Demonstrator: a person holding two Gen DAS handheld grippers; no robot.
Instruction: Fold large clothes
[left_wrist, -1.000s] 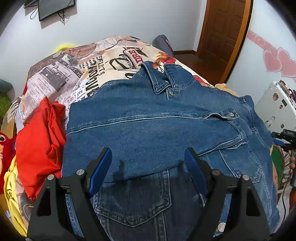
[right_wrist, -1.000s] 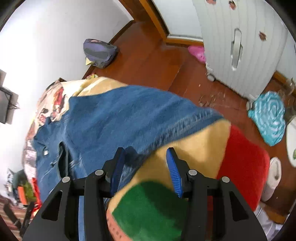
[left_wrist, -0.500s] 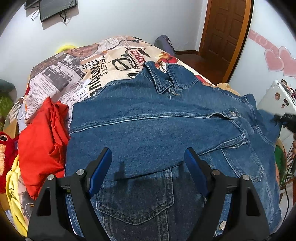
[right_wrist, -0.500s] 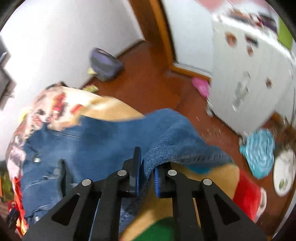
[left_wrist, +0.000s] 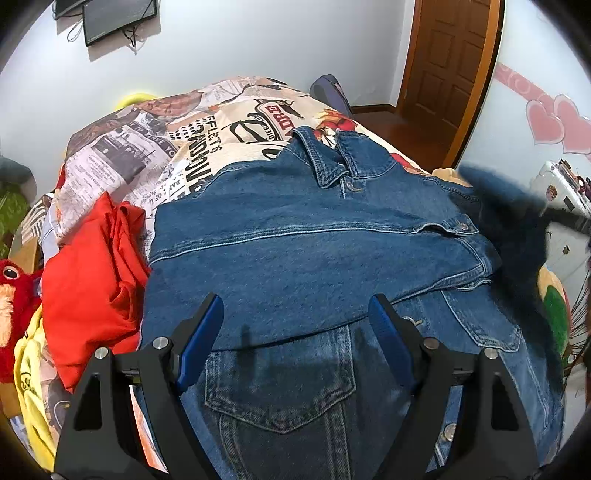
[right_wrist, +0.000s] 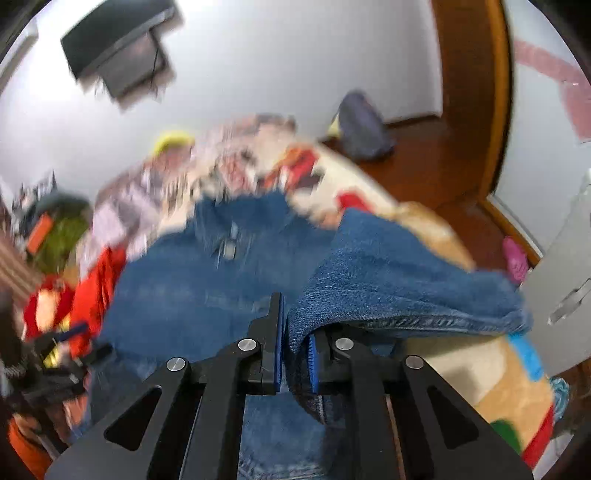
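Pinching the right-side edge of the denim jacket (left_wrist: 295, 236), the right gripper (right_wrist: 295, 354) has its pads clamped on the fabric and raised, likely to carry that side over the body as a fold. Left gripper (left_wrist: 295, 332) hovers with jaws wide apart, nothing between them, above the jacket's middle, probably ready to pin it. Jacket lies spread on the printed bedspread (left_wrist: 207, 147), beside a red shirt (left_wrist: 92, 266).
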